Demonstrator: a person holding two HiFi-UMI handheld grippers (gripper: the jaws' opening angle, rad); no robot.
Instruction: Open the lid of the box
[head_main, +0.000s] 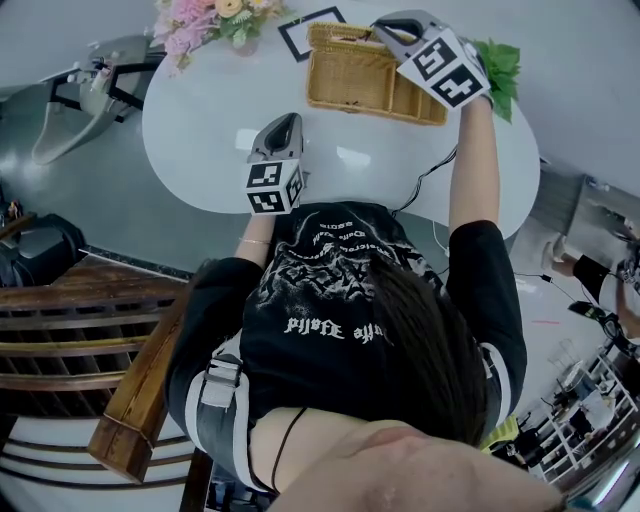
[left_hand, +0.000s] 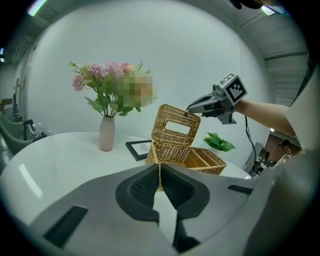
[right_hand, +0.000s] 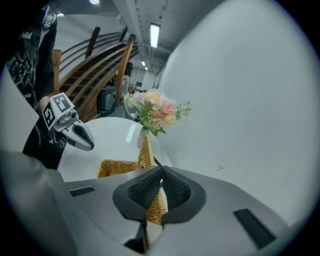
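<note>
White table (head_main: 200, 135), wicker box (head_main: 340, 102) — lid (left_hand: 172, 140) in right tool (right_hand: 161, 176), wooden stairs (head_main: 80, 320)

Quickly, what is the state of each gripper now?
The left gripper: closed, holding nothing.
The right gripper: closed on the raised lid.

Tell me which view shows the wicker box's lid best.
The left gripper view: the lid stands upright and face-on, its window clear, the right gripper pinching its top edge. The head view shows it from above, partly under that gripper. The right gripper view sees only its edge between the jaws.
</note>
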